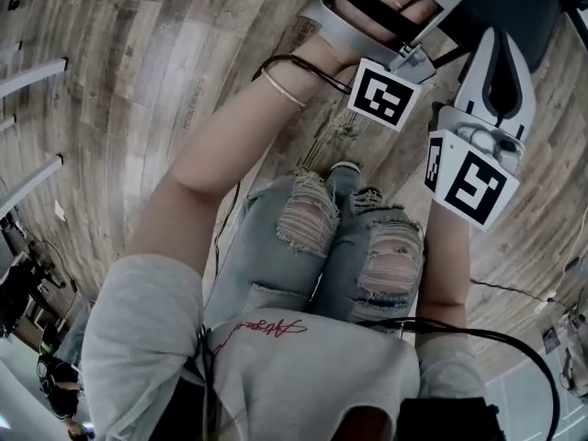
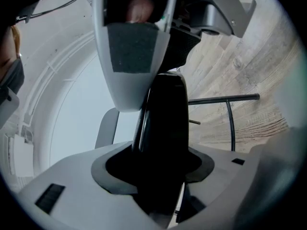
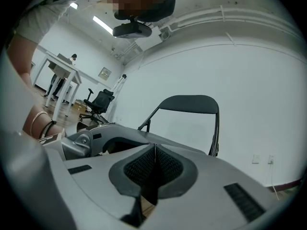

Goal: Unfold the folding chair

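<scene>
The folding chair is black. My left gripper (image 2: pixel 160 143) is shut on its thick dark seat panel (image 2: pixel 165 114), which fills the gap between the pads. The chair's thin leg tubes (image 2: pixel 225 99) stand over the wooden floor to the right. My right gripper (image 3: pixel 154 176) is shut with nothing between its ribbed pads; the chair's curved backrest (image 3: pixel 189 103) rises ahead of it against a white wall. One right finger (image 2: pixel 134 56) hangs just above the seat panel in the left gripper view. In the head view both marker cubes (image 1: pixel 378 96) (image 1: pixel 469 184) sit close together beside the dark seat (image 1: pixel 519 3).
The person's knees in torn jeans (image 1: pixel 349 237) are right under the grippers. Cables (image 1: pixel 514 292) trail over the plank floor. An office chair (image 3: pixel 98 102) and a white table (image 3: pixel 60 75) stand far back on the left. White rails (image 1: pixel 32 76) lie at the left edge.
</scene>
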Motion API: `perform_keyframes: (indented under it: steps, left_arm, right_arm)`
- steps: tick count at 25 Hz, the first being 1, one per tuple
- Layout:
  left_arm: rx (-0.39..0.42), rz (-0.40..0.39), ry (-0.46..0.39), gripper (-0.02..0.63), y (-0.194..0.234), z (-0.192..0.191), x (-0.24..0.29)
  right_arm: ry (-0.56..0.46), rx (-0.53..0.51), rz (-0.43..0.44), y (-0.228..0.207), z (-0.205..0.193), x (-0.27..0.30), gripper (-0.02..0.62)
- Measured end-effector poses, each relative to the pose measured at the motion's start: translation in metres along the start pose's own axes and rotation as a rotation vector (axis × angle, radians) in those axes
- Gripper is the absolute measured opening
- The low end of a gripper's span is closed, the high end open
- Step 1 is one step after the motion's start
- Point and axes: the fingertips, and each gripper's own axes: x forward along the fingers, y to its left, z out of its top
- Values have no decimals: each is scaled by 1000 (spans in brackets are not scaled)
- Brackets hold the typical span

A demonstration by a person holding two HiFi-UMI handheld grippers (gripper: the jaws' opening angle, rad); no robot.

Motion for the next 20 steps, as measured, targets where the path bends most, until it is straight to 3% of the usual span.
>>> perform_keyframes:
  steps: [6,9,10,12,15,17,20]
  left_arm:
    - [-62,-25,31,265,-4,-12,-27]
    - [-123,-87,62,250,-3,-14,-45]
    - [-162,-116,67,231,-1,-13,-56]
    - [-252,-152,79,50,9,-10,-80]
    - [-354,-170,148,18,41,-11,-96]
    - [-487,-173,202,15,79,-13,-101]
    - [-819,-169,272,14,160,-15,-106]
  right_arm:
    - [11,6,39,10,10,-20,17]
    - [37,41,63,12,20,-30,17]
    - [43,51,71,13,25,-34,17]
    - [63,52,84,16,39,-42,17]
    - [84,61,98,14,71,-51,17]
    - [85,73,110,10,101,-55,17]
    - [67,121,122,-5,169,-62,17]
